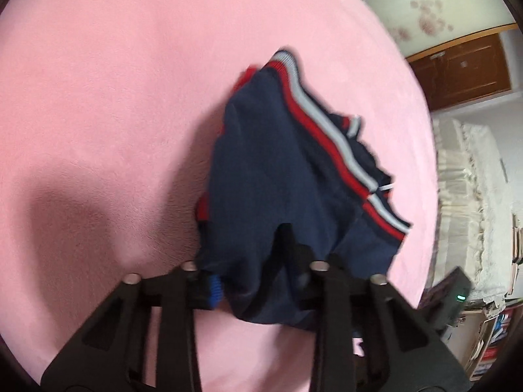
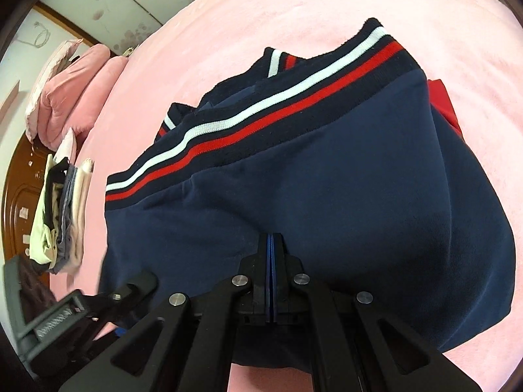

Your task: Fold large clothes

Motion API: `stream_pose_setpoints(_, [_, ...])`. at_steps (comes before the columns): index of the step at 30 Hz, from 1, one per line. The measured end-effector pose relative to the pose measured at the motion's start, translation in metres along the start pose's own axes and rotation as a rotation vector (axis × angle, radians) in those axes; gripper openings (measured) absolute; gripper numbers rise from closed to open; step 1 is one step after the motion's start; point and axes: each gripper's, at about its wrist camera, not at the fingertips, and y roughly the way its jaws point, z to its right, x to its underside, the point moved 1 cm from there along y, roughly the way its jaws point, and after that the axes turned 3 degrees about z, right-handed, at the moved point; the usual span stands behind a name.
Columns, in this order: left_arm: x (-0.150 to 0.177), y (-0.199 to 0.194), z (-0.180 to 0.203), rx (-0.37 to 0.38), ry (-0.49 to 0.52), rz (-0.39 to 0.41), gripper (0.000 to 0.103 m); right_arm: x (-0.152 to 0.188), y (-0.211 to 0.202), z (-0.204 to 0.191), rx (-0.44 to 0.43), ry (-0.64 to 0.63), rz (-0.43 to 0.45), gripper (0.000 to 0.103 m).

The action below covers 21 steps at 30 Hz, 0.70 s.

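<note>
A navy sweater (image 2: 343, 176) with red and white striped ribbing lies folded on the pink bed cover (image 2: 228, 16); it also shows in the left wrist view (image 1: 278, 170). My right gripper (image 2: 272, 241) is shut, with its blue pads pressed together at the sweater's near edge. My left gripper (image 1: 251, 281) stands with its fingers apart and the navy cloth draped between and over them; the left fingertip (image 1: 214, 289) shows blue. It also appears at the lower left of the right wrist view (image 2: 130, 290).
A stack of folded clothes (image 2: 62, 215) and pink pillows (image 2: 72, 91) lie at the bed's left side by a wooden headboard (image 2: 16, 196). A wooden cabinet (image 1: 464, 72) and white lace-covered furniture (image 1: 474, 196) stand beyond the bed's right edge.
</note>
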Motion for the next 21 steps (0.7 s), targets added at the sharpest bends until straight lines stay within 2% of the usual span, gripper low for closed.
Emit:
stream_pose_setpoints(4, [0.010, -0.023, 0.039, 0.044, 0.117, 0.037, 0.015, 0.000, -0.003, 0.007, -0.017, 0.014, -0.008, 0.000])
stream_pose_setpoints(9, [0.033, -0.037, 0.101, 0.121, 0.357, 0.036, 0.013, -0.002, -0.015, 0.017, -0.066, 0.085, -0.003, 0.000])
stream_pose_setpoints(12, [0.049, -0.034, 0.135, 0.115, 0.507, 0.034, 0.011, -0.002, -0.018, 0.028, -0.114, 0.130, -0.012, 0.000])
stream_pose_setpoints(14, [0.054, -0.031, 0.147, 0.125, 0.545, 0.027, 0.011, -0.004, -0.019, 0.038, -0.153, 0.152, -0.032, 0.000])
stream_pose_setpoints(18, [0.058, -0.019, 0.168, 0.158, 0.546, 0.005, 0.011, -0.011, -0.021, 0.059, -0.233, 0.197, -0.086, 0.000])
stream_pose_setpoints(21, [0.066, -0.018, 0.183, 0.162, 0.587, 0.003, 0.011, -0.019, -0.023, 0.071, -0.285, 0.188, -0.135, 0.000])
